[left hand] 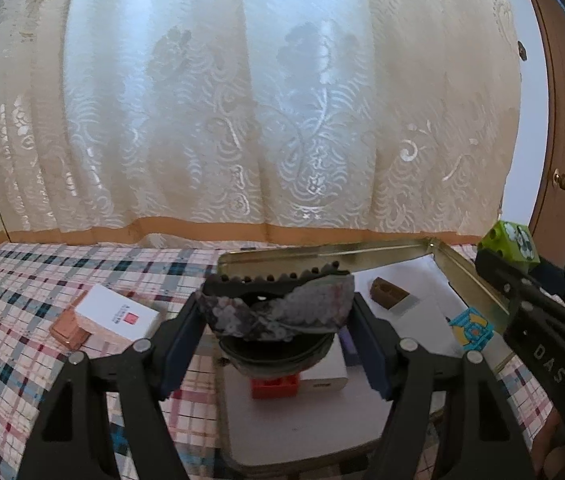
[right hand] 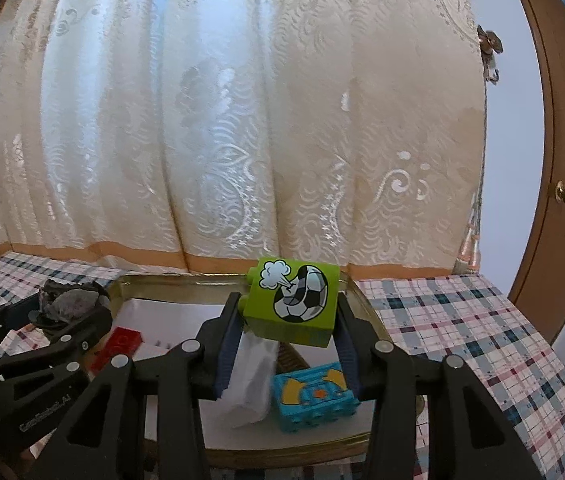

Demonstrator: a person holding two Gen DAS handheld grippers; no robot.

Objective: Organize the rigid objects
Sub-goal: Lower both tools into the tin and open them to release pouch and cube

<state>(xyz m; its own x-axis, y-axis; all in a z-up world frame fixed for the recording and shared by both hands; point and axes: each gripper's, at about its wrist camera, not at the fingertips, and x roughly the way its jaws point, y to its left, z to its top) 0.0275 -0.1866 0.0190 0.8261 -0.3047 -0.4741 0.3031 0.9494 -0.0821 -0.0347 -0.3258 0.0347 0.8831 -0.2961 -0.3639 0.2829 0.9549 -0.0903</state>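
Observation:
My left gripper (left hand: 278,312) is shut on a dark hair claw clip with grey floral fabric (left hand: 278,308), held above the left part of a gold metal tray (left hand: 322,254) lined with white paper. My right gripper (right hand: 288,312) is shut on a green toy brick with a football picture (right hand: 294,300), held over the tray's middle (right hand: 186,280). The brick also shows in the left wrist view (left hand: 510,242). In the tray lie a red brick (left hand: 274,386), a blue patterned brick (right hand: 314,396), a white box (left hand: 324,372) and a small brown piece (left hand: 388,292).
The tray sits on a plaid tablecloth (left hand: 22,320). A white card box (left hand: 118,312) and a copper-coloured piece (left hand: 68,330) lie to the left of the tray. A lace curtain (left hand: 242,100) hangs behind, a wooden door (right hand: 562,160) at the right.

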